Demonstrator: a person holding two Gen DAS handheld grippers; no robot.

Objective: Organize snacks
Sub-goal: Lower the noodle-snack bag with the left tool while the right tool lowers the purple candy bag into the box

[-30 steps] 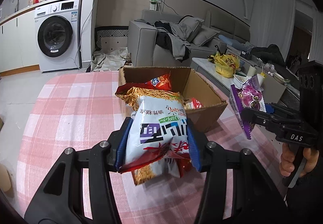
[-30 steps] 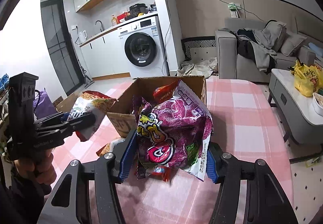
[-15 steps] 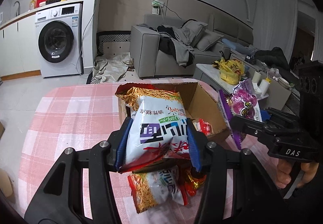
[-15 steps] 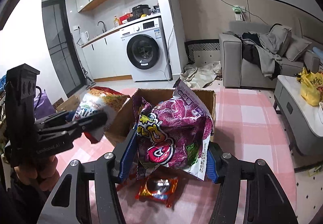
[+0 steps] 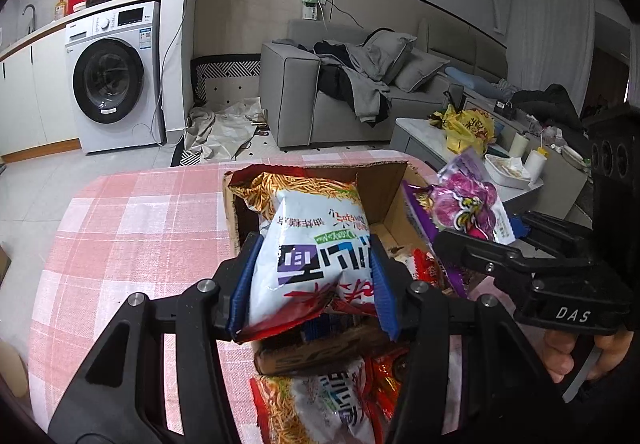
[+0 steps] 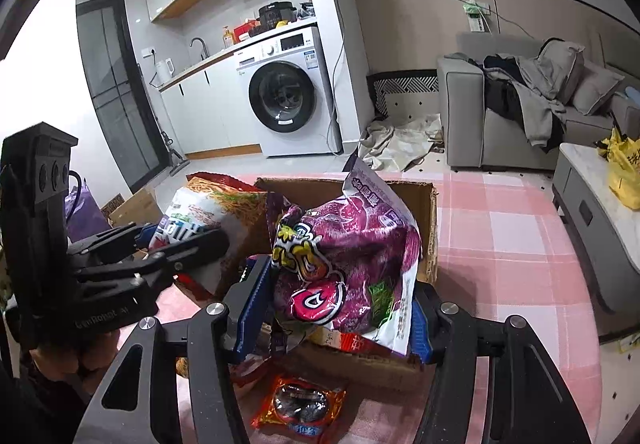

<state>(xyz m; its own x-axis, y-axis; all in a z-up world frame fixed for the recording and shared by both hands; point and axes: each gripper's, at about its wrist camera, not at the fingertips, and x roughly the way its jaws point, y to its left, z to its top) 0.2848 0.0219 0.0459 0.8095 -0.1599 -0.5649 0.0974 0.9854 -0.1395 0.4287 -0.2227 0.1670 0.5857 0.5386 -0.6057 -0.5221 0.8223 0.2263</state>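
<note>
left wrist view: your left claw (image 5: 312, 280) pinches a white noodle-snack bag (image 5: 316, 244) between its blue pads, the bag over the near end of the cardboard box (image 5: 384, 196). to its right, your right claw (image 5: 472, 240) grips a purple snack bag (image 5: 468, 204). a second noodle bag (image 5: 320, 404) lies below the left claw on the pink checked table (image 5: 132, 228).

right wrist view: your right claw (image 6: 332, 308) clamps the purple snack bag (image 6: 344, 260) above the box (image 6: 424, 204). an orange packet (image 6: 300, 408) lies on the table beneath. the left claw (image 6: 180, 240) sits to the left.

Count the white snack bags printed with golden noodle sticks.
2. One white noodle-stick snack bag is clamped in the left gripper over the brown cardboard box; another lies on the pink checked tablecloth before it. The box may hide more.
</note>
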